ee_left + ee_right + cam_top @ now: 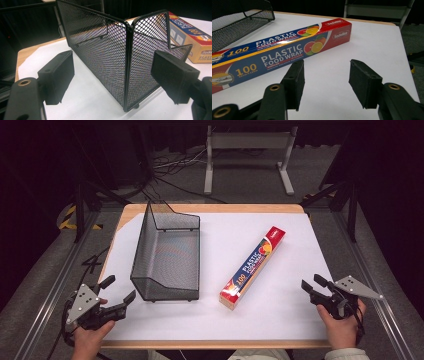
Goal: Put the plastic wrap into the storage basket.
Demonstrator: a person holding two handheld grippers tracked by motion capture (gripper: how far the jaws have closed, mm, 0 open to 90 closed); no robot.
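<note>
Both grippers, left gripper [116, 296] and right gripper [312, 286], sit released at the frame's lower corners, apparently awaiting a start, mesh basket [167, 255] centre-left, plastic wrap box [253, 267] lying centre-right on the table [300, 310].

Each black hand-held gripper [119, 292] carries a grey 3-cornered plate [81, 302].

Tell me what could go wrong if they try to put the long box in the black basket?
The plastic wrap box is long and lies slanted, so held at one end by the right gripper it might tip or slip. The mesh basket looks light and has thin little feet; a bump could slide it on the white sheet. Its walls are tall, so the box might catch on the rim.
</note>
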